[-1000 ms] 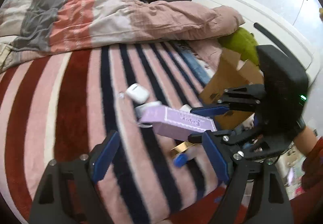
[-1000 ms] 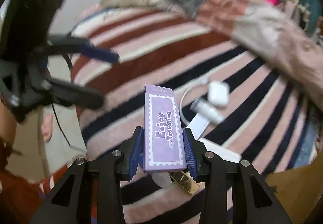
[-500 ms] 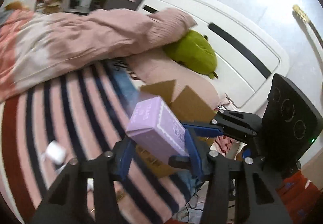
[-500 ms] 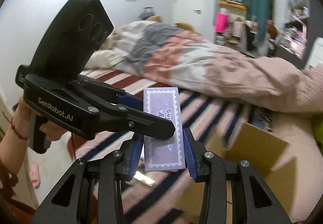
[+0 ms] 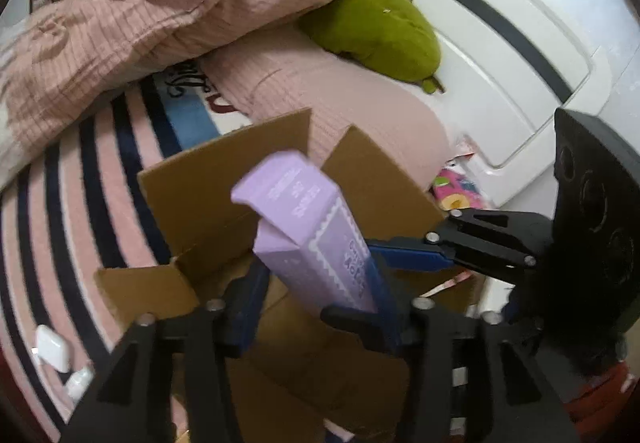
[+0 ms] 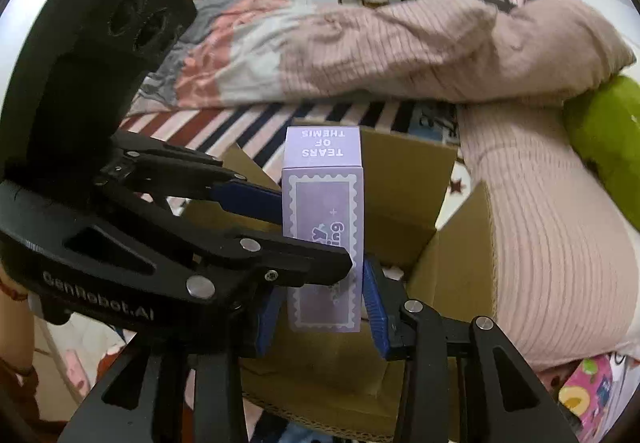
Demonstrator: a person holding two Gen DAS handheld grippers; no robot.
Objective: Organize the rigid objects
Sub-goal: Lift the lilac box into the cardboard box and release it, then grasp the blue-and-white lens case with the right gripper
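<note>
**Lilac carton held over the open cardboard box**

Lilac and long, the carton (image 5: 316, 239) stands tilted in the left wrist view, its printed end leaning up and away over the open cardboard box (image 5: 224, 195). The left gripper (image 5: 316, 307) has the carton between its blue pads, and its jaws are opening; whether the pads press on the sides cannot be told from this view. The right gripper (image 5: 394, 285) reaches in from the right side, one blue finger lying along the carton's far face. The cardboard box sits on the striped bed cover (image 5: 100, 195) near the head of the bed, flaps up. A pink ribbed duvet (image 5: 160, 15) and a green plush toy (image 5: 380, 31) lie beyond it against the white headboard (image 5: 500, 43). Toward the lower left edge of the cover lies a white earbud case (image 5: 52, 353).

In the right wrist view the carton (image 6: 324, 227) stands upright between the right gripper (image 6: 322, 317), whose blue pads are clamped on its two narrow sides near the lower end. Upside-down lettering on the top face reads "TEARS OF THEMIS". The left gripper (image 6: 308, 237) comes in from the left, one finger crossing in front of the carton and one meeting its left side. Behind and below, the cardboard box (image 6: 452, 271) gapes open, with the duvet (image 6: 400, 47) across the bed.
</note>
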